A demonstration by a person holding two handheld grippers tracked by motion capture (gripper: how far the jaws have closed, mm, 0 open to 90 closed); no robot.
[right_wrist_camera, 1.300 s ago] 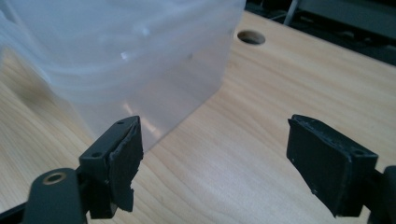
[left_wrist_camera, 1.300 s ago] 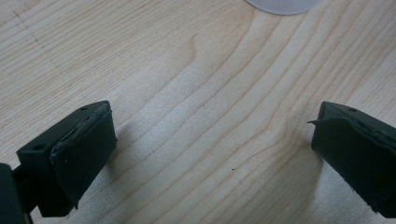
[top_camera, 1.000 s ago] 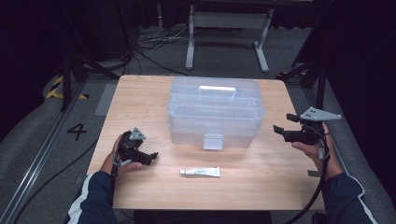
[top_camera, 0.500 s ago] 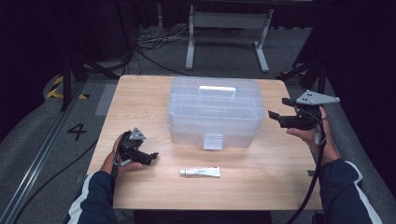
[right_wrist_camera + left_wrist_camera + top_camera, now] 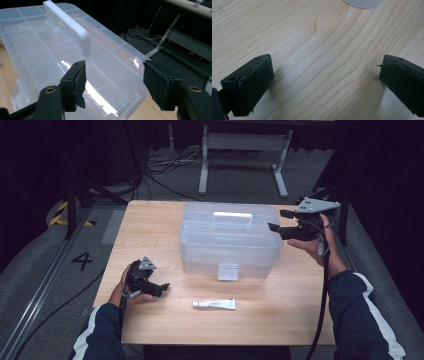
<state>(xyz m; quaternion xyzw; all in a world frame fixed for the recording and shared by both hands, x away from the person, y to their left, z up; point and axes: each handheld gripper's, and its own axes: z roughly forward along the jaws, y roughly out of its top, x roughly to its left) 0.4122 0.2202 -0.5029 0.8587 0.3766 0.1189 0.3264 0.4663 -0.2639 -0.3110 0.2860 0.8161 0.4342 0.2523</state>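
A clear plastic box (image 5: pixel 230 240) with a white handle (image 5: pixel 232 215) stands shut in the middle of the wooden table (image 5: pixel 300 310). In front of it lies a small white tube (image 5: pixel 214 304). My left gripper (image 5: pixel 159 289) rests on the table at the front left, open over bare wood (image 5: pixel 325 75). My right gripper (image 5: pixel 277 220) hangs in the air at the box's right end, pointing at the lid. In the right gripper view its jaws (image 5: pixel 115 82) stand apart above the lid (image 5: pixel 50 50), near the handle (image 5: pixel 67 25). They have just been closing a little, with nothing pinched between them.
A metal stand (image 5: pixel 240 150) and loose cables (image 5: pixel 165 165) lie on the dark floor behind the table. A floor rail and a painted 4 (image 5: pixel 82 261) are at the left. A corner of the box (image 5: pixel 362 3) shows ahead of the left gripper.
My right gripper has risen and moved left and away from me, from beside the box to its upper right end. The left hand has stayed put.
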